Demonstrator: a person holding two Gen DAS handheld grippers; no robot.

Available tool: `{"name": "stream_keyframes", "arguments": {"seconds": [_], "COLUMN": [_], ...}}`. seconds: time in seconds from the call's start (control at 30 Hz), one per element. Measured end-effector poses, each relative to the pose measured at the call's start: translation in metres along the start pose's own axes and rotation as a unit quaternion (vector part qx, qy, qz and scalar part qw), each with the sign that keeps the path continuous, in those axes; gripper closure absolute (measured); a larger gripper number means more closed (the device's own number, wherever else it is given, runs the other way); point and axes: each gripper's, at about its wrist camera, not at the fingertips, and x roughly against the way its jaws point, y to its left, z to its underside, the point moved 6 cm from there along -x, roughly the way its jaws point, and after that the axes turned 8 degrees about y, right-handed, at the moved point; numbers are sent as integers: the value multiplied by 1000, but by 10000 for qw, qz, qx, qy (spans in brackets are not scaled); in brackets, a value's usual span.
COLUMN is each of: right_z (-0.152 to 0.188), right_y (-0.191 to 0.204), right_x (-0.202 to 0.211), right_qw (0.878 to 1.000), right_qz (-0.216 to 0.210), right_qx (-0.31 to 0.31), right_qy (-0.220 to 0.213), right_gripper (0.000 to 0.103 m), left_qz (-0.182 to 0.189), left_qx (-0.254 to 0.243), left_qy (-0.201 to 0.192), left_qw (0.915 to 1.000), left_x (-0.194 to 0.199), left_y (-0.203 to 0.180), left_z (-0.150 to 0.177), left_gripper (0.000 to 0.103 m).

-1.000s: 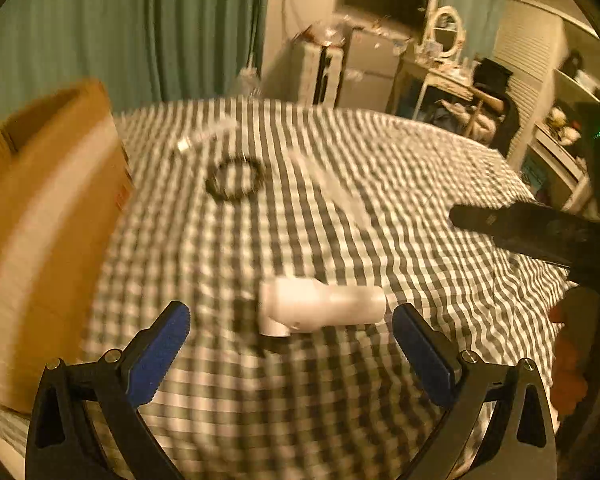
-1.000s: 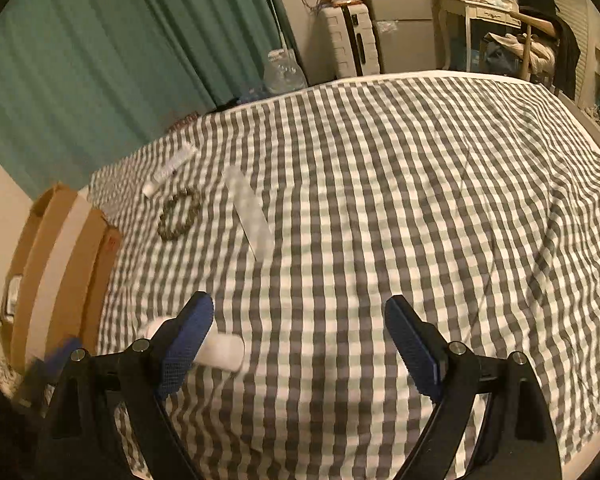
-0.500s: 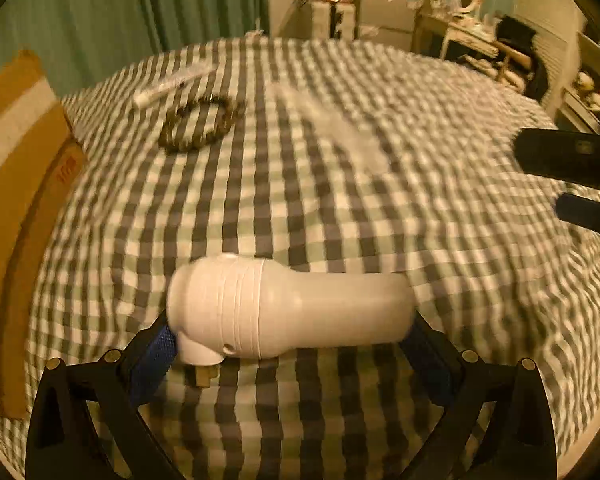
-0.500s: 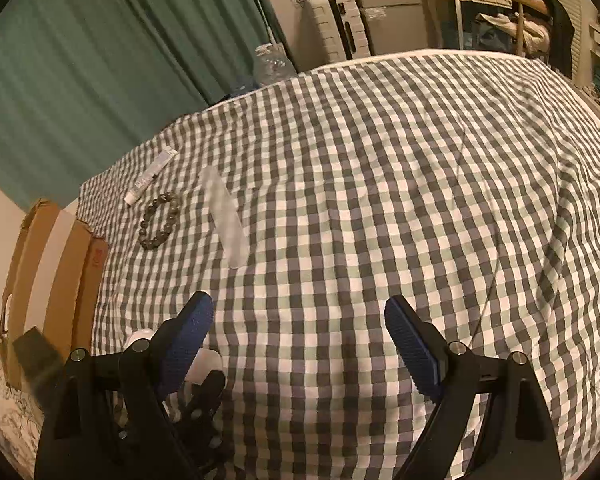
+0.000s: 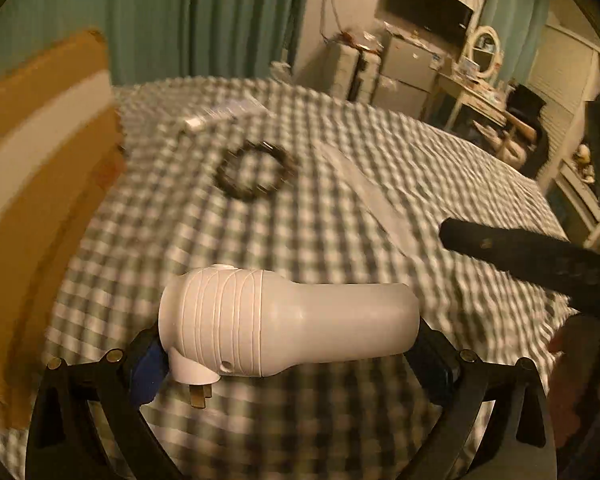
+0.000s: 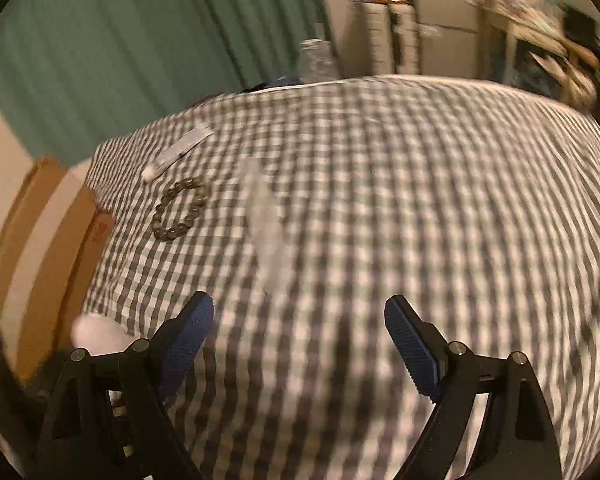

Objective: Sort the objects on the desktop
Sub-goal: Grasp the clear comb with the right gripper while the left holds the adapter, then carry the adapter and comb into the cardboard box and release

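Since half a second ago the left gripper (image 5: 288,354) has carried the white plug adapter (image 5: 288,322) up off the checked cloth (image 6: 420,200); it sits lower centre of the left wrist view, clamped lengthwise between the jaws with its metal prongs pointing down, and the blurred cloth behind looks farther away than before. The right gripper (image 6: 300,344) has dipped nearer the cloth, jaws spread wide with nothing between them.

Going by size, the cardboard box (image 5: 40,200) fills the left edge of the left view and seems the likely sorting bin, though neither view shows its inside. Next comes a long clear plastic strip (image 6: 264,216) at centre, then the bead bracelet (image 6: 180,208) upper left of it, then the small white tube (image 6: 178,152) above that. All three lie on the cloth, so I judge the task early: one item lifted, none seen delivered, three left.

The right view alone shows the bracelet's separate beads and the right jaws; the adapter there is only a white blur at lower left. The left view alone shows the grip on the adapter and the prongs
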Motion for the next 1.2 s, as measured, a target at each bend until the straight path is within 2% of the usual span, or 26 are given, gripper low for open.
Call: {"name": "stream_keyframes", "arguments": {"seconds": [0.07,0.17,0.2,0.27,0.33,0.43,0.6,0.73,0.8,1.07,1.2], "right_z": [-13,-32,-35,-38,-37,-35,-22,-11,-3,31,31], "right_y": [9,20,21,22,26,31,30,29,32,62,89], "right_x": [-12,-40,-50,-69,-76,-74,-62,-50,-37,27,66], "right_qw": [9998,9985,9982,9971,9955,9940,9967,9972,9973,9964,9945], "right_qz": [-8,75,81,217,441,495,-6,-152,-354,-715,-932], "right_qx": [196,525,565,640,795,922,699,504,386,385,472], "right_qy": [6,114,192,347,271,313,414,526,506,253,-23], "right_gripper": [18,32,32,37,42,77,77,77,78,78,78], "left_qz": [-137,-171,-221,-251,-230,-257,-194,-163,-146,-21,-66], "left_qx": [80,222,263,328,408,417,473,376,336,354,329], "left_qy": [-69,-50,-21,14,52,100,172,117,58,-398,-705], "left_qw": [9998,9996,9994,9991,9989,9987,9985,9991,9993,9986,9969], "left_x": [2,-4,-7,-12,-17,-23,-28,-16,-5,55,98], "left_y": [12,29,35,45,53,59,59,50,46,43,52], "left_z": [-6,-13,-15,-18,-22,-24,-22,-19,-18,-31,-46], "left_gripper": [1,1,1,1,1,1,1,1,1,1,1]}}
